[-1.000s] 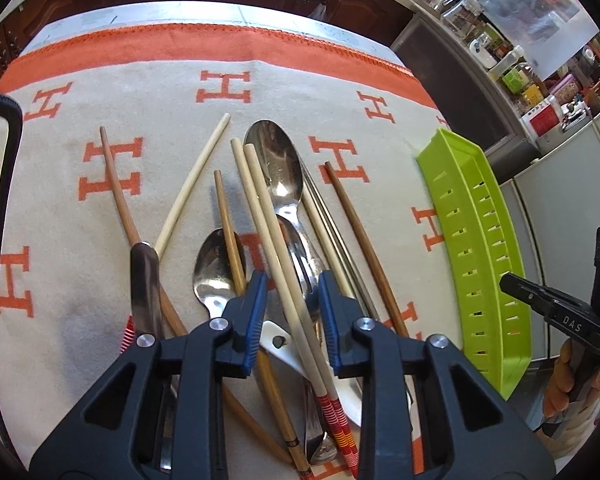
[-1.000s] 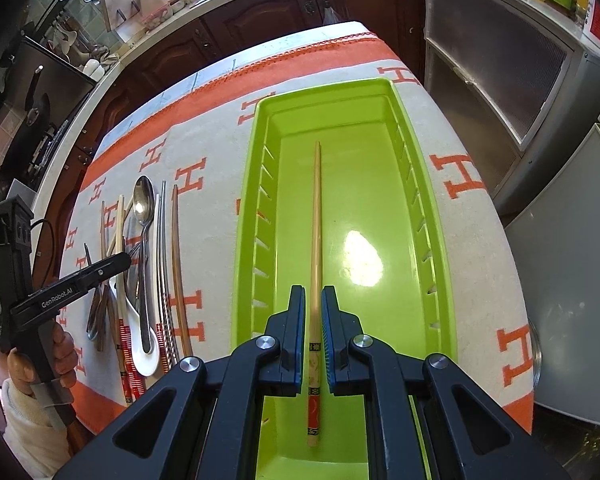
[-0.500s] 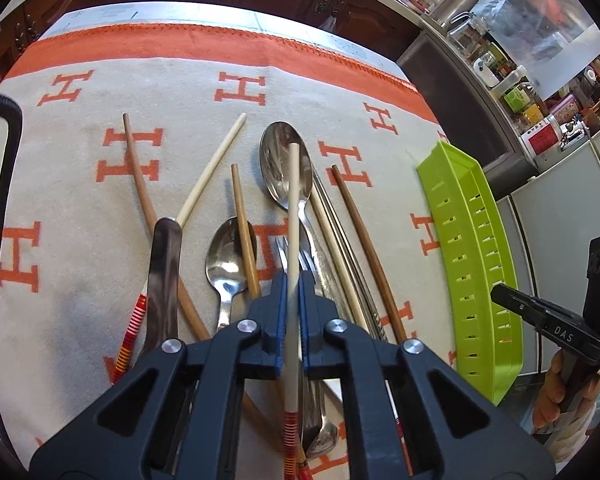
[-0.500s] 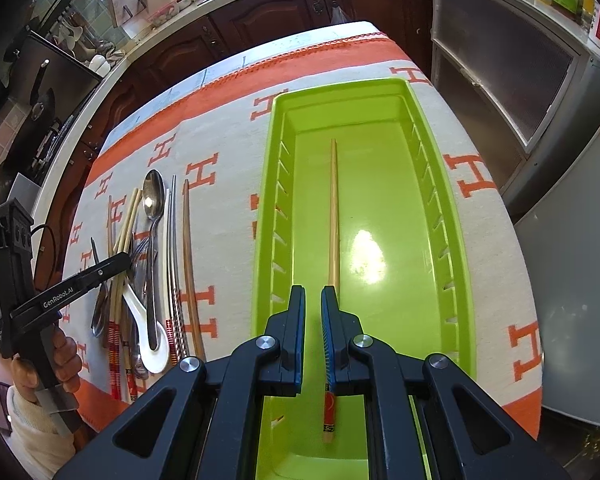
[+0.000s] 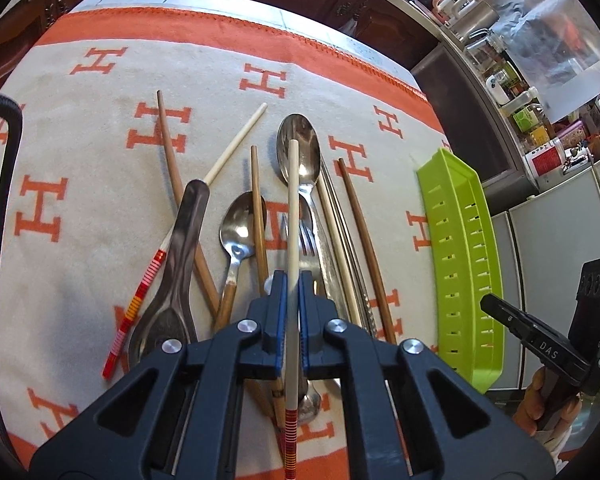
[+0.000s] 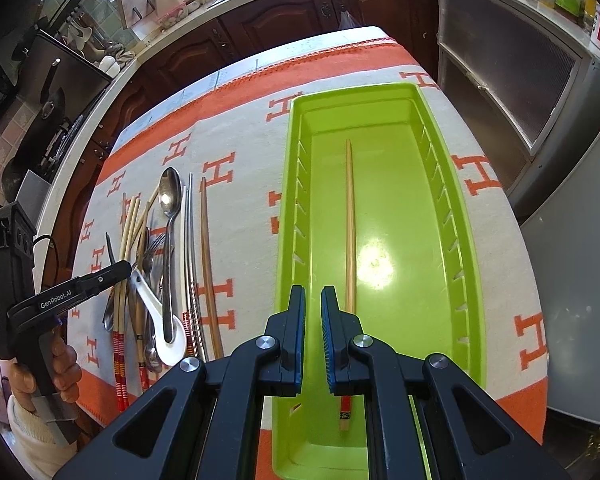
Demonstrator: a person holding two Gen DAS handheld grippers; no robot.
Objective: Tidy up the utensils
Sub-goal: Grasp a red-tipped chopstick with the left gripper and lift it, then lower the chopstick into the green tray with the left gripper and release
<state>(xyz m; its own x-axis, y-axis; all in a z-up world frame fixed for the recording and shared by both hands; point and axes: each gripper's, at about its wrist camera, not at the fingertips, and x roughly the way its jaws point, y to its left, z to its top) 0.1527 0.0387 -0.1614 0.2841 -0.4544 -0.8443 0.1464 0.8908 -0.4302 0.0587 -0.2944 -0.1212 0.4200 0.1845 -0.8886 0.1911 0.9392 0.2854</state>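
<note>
My left gripper [image 5: 293, 280] is shut on a pale chopstick [image 5: 292, 216] with a red-striped end, lifted above the utensil pile: large spoon [image 5: 300, 148], small spoon [image 5: 240, 228], fork [image 5: 306, 236], dark ladle [image 5: 180, 256], several brown and pale chopsticks. The green tray [image 5: 460, 264] lies to the right. In the right wrist view, my right gripper [image 6: 312, 300] hovers over the green tray [image 6: 452, 208], jaws slightly apart and empty. One wooden chopstick [image 6: 350, 232] lies in the tray just right of the fingers. The pile [image 6: 160, 264] and the left gripper [image 6: 80, 292] show at left.
An orange-and-cream patterned cloth [image 5: 80, 160] covers the table. Dark cabinets [image 6: 260, 32] and a cluttered counter [image 5: 540, 92] stand behind. A white soup spoon [image 6: 164, 332] lies in the pile. Grey appliances [image 6: 572, 240] stand right of the table edge.
My left gripper closed on the pale chopstick and raised it off the pile. My right gripper let go of the wooden chopstick in the tray, opened a little and drifted left.
</note>
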